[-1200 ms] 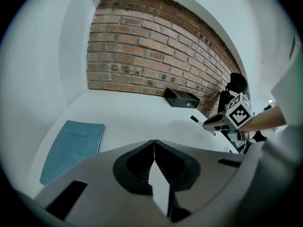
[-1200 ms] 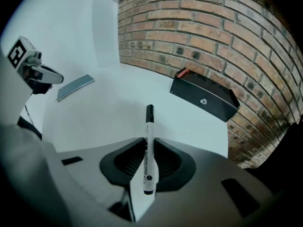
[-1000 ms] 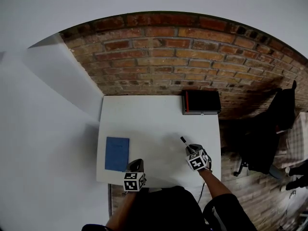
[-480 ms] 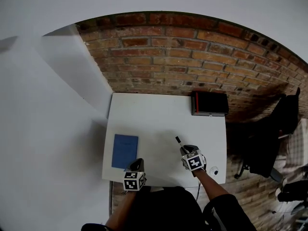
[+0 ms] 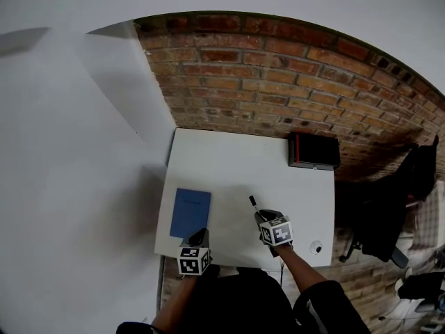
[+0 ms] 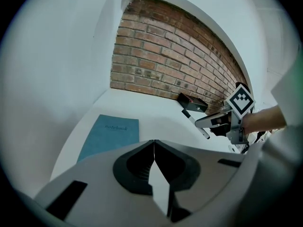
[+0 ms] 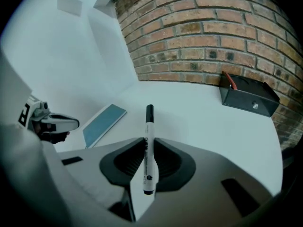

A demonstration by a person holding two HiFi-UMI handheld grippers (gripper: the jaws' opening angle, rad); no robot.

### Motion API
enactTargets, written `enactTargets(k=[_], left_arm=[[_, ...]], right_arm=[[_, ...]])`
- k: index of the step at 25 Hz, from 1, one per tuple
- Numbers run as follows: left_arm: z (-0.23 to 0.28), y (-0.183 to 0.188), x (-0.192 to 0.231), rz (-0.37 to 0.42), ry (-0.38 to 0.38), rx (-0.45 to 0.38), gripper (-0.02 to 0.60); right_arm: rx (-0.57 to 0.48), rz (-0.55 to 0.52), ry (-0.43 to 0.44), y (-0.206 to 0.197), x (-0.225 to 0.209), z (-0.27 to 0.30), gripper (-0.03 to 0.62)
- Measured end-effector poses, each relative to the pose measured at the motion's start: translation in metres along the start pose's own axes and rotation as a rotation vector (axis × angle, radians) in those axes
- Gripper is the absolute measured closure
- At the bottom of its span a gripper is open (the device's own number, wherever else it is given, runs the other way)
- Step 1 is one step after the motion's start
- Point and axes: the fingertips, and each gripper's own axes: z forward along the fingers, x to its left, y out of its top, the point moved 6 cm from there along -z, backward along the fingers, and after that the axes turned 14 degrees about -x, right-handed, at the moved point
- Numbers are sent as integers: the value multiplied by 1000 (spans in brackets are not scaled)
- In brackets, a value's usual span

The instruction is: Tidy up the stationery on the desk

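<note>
My right gripper (image 7: 147, 143) has its fingers clamped on a black-capped white marker (image 7: 149, 126) above the white table's (image 5: 236, 165) 5 o'clock area, while my left gripper (image 6: 154, 145), fingers pressed together and empty, hovers at 7 o'clock, just beside the blue notebook (image 5: 190, 213).

A white rectangular counter (image 5: 236, 165) stands in a corner, with its far edge against a red brick wall (image 5: 278, 82). A thin blue notebook (image 5: 190, 213) lies closed and flat near the front left corner. A black rectangular box (image 5: 314, 151) with a red edge sits at the far right corner, by the bricks. A small round fitting (image 5: 317, 247) shows near the front right edge.
</note>
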Motion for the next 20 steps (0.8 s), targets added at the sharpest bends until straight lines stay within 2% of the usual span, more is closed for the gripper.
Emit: enactTargets(k=[20], left_arm=[[-40, -6, 56, -1, 9, -12, 566]], right_arm=[[-65, 318, 54, -9, 85, 42, 514]])
